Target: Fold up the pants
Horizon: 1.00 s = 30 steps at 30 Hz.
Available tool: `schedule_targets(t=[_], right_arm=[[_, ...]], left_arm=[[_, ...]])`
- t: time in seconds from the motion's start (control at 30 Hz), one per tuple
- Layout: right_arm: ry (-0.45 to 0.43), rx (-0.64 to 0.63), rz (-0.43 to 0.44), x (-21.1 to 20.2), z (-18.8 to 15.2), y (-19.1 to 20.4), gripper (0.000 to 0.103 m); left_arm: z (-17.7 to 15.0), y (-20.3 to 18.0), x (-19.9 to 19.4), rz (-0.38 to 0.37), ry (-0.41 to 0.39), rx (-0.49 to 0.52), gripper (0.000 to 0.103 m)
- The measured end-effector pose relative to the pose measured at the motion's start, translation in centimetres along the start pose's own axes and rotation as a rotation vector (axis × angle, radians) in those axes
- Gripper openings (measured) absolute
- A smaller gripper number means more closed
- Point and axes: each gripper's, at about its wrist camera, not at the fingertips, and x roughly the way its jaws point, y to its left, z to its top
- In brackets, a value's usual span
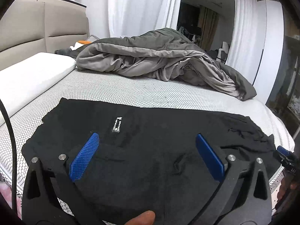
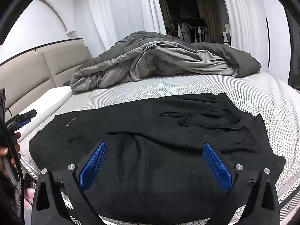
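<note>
I see the pants (image 1: 150, 146) spread across the near side of the bed (image 1: 131, 91), blanket (image 1: 159, 60) heaped behind them, pillow (image 1: 31, 76) to their left.

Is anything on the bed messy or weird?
Yes. The grey duvet is bunched in a crumpled heap at the far side of the mattress instead of spread flat. The black pants lie wrinkled too, with a drawstring trailing loose.
</note>
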Motion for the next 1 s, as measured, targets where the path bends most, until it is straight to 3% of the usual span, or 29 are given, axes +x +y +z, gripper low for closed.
schedule_targets(t=[0.13, 0.33, 0.43, 0.53, 0.7, 0.87, 1.0], right_arm=[[0.046, -0.024, 0.037, 0.9, 0.1, 0.3, 0.103], [0.070, -0.084, 0.069, 1.7, 0.6, 0.7, 0.103], [0.070, -0.107, 0.053, 1.6, 0.9, 1.1, 0.103], [0.072, -0.108, 0.057, 1.5, 1.2, 1.8, 0.103], [0.082, -0.105, -0.038, 0.7, 0.1, 2.7, 0.103], [0.072, -0.008, -0.108, -0.7, -0.5, 2.4, 0.103], [0.047, 0.003, -0.109, -2.0, 0.2, 3.0, 0.103]], left_arm=[[-1.1, 0.4, 0.2, -0.054, -0.056, -0.056, 0.102], [-3.1, -2.0, 3.8, -0.099, 0.109, -0.019, 0.102], [-4.4, -2.6, 3.7, -0.121, 0.124, 0.026, 0.102], [-5.5, -2.5, 3.6, -0.171, 0.158, -0.003, 0.102], [-5.5, -1.7, 2.1, -0.193, 0.208, 0.042, 0.102], [-4.0, 0.2, 0.5, -0.197, 0.220, 0.122, 0.102], [-3.3, 1.6, -1.0, -0.166, 0.225, 0.174, 0.102]])
